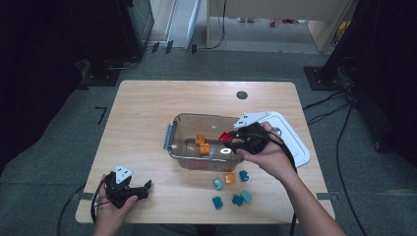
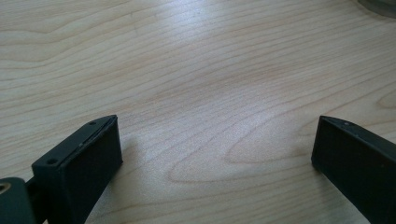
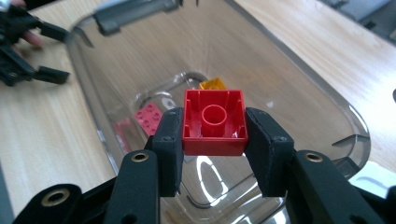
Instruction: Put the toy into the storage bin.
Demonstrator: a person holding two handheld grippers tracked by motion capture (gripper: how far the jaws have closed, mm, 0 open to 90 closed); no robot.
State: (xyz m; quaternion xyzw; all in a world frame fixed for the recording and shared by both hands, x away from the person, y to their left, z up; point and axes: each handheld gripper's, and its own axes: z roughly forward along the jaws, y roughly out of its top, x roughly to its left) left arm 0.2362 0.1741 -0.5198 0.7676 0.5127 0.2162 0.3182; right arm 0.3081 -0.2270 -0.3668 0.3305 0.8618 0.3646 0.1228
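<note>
My right gripper [image 1: 230, 140] is shut on a red brick [image 1: 225, 137] and holds it over the clear container [image 1: 173, 135] in the middle of the table. In the right gripper view the red brick [image 3: 214, 122] sits squeezed between both jaws, hollow underside towards the camera, above the container's inside [image 3: 289, 79]. Two orange bricks [image 1: 200, 139] [image 1: 204, 149] lie in the container, and another red studded brick [image 3: 150, 116] rests on its bottom. My left gripper [image 1: 145, 189] lies open near the front left corner, jaws wide apart over bare wood [image 2: 187, 70].
In front of the container lie an orange brick [image 1: 229, 178] and several teal bricks [image 1: 218, 184] [image 1: 238, 199]. A white lid [image 1: 290, 135] rests to the right of the container. The table's front edge runs close to the left hand.
</note>
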